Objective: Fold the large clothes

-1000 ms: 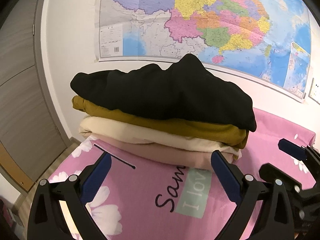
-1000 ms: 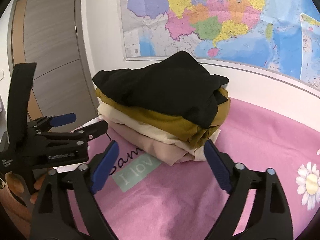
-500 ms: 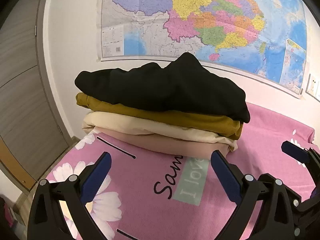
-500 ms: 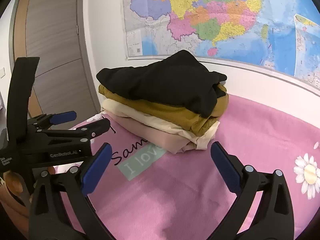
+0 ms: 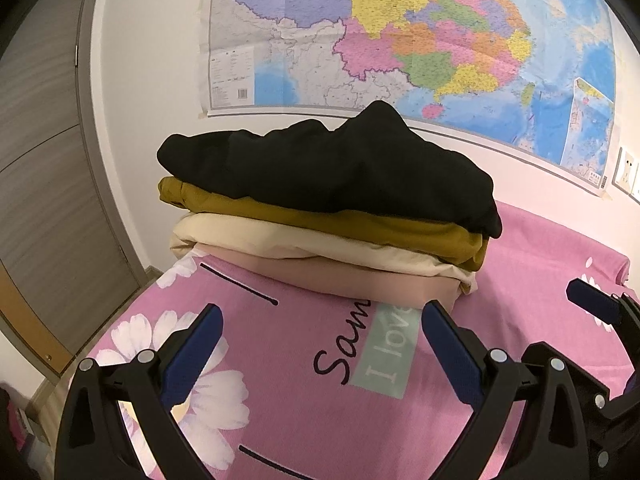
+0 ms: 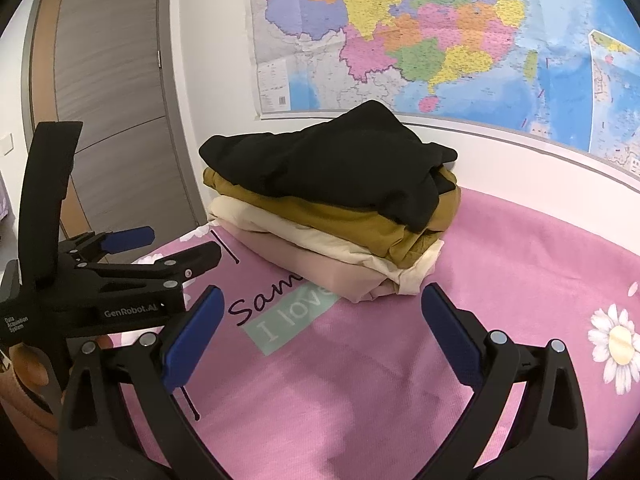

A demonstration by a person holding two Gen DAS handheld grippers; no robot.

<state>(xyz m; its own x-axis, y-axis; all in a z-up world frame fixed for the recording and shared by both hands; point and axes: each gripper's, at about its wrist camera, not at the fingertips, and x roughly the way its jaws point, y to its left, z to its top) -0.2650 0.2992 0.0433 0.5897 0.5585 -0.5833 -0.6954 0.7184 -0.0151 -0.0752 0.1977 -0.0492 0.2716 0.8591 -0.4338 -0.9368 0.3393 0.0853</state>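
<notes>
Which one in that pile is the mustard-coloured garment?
Find the big wall map; below it, a stack of folded clothes sits on the pink bedspread. The mustard garment is second from the top, under the black one and above the cream one.

Black garment (image 5: 332,168) atop the stack; mustard-brown one (image 5: 360,226) under it, then cream (image 5: 304,242), then pale pink (image 5: 352,280) at the bottom. Pink bedsheet (image 6: 400,380) printed with white daisies (image 6: 616,340) with yellow centres, black script lettering and a mint-green label (image 6: 294,318) with white words. Wall map (image 5: 420,40) in patches of yellow, orange, green, pink and purple, blue sea. Grey wood-grain door (image 6: 112,92). Black grippers with blue fingers (image 6: 192,332).
</notes>
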